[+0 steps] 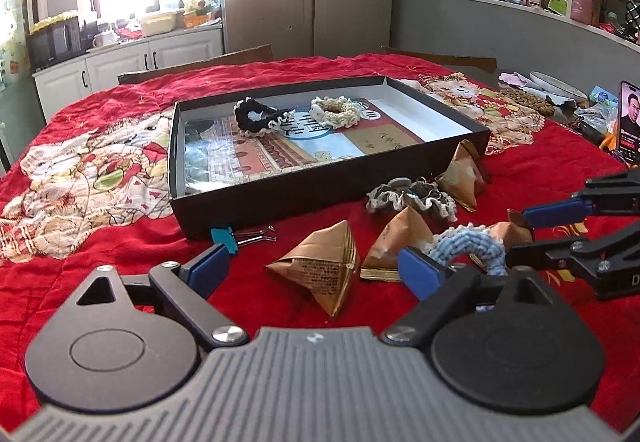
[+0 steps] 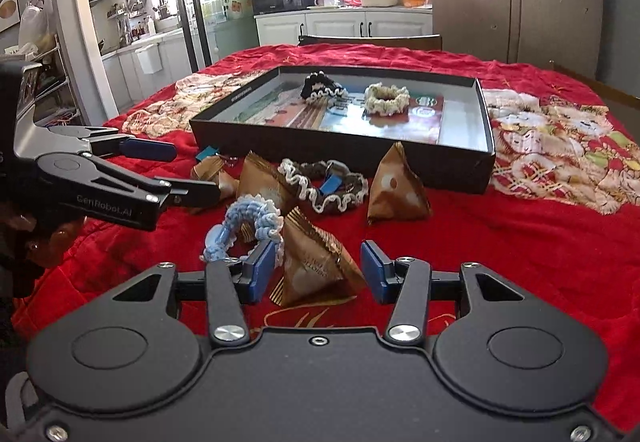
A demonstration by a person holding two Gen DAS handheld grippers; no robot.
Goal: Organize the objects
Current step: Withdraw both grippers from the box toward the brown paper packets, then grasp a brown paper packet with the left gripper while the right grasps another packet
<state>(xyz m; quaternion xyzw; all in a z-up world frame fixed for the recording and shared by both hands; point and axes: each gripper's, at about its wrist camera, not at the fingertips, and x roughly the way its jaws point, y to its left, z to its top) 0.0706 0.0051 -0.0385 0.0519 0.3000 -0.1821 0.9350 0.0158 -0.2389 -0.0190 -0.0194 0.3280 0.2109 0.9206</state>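
Two pickups are judged to be in preparation, both bound for the black box (image 1: 304, 190) in the centre of the frame, where a black scrunchie (image 1: 256, 118) and a cream scrunchie (image 1: 336, 112) already lie. The left gripper (image 1: 316, 268) is spread wide, with a brown paper packet (image 1: 324, 270) lying between its pads, untouched. The right gripper (image 2: 318, 274) is partly spread, a second packet (image 2: 316, 266) standing between its pads, not visibly pinched. A blue scrunchie (image 2: 244, 226) is seen just beside the right gripper's left pad, lower centre-left of the right view. Next, a closing squeeze on each packet is called for, light enough not to crush the paper.
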